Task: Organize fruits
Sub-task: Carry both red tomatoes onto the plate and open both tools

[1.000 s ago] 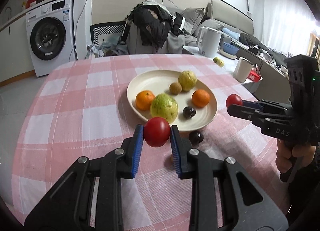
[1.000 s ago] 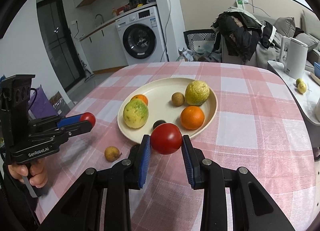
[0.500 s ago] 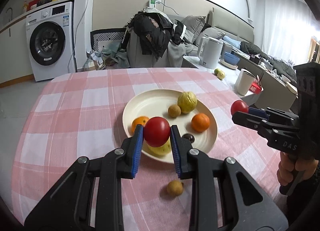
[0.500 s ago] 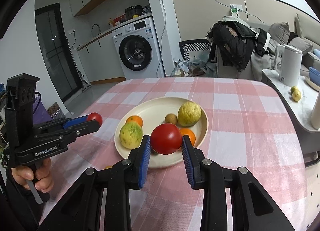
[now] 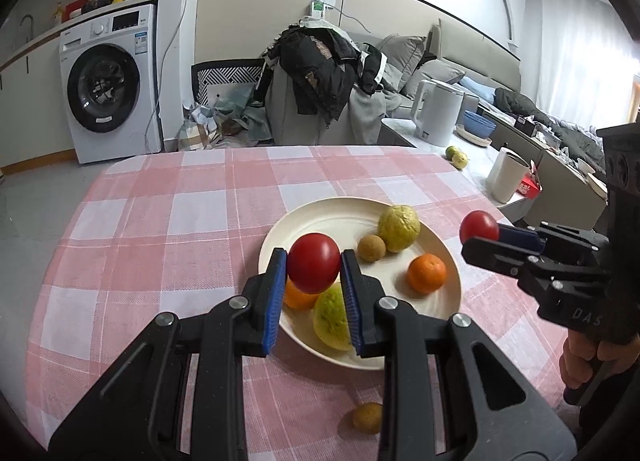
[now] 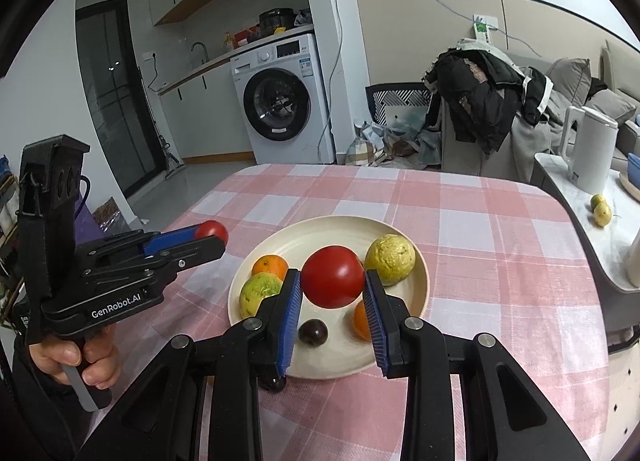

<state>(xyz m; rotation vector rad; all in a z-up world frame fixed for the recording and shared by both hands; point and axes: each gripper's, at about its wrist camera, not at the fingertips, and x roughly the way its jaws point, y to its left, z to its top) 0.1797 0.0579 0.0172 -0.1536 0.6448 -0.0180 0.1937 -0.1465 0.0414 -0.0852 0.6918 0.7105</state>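
Tongs, both pairs: your left tongs (image 5: 313,270) clamp one tomato (image 5: 313,267), your right tongs (image 6: 332,281) another tomato (image 6: 333,276), both held above the plate (image 6: 420,293) on the worktop (image 5: 160,229).

Two red tomatoes (image 5: 313,268) (image 6: 333,276), each clamped in blue pads above cream plate (image 5: 332,213) holding oranges, guavas, plum; longan (image 5: 367,417) on tabletop

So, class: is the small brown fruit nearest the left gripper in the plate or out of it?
Out. The small brown fruit lies on the checked tablecloth, apart from the plate rim.
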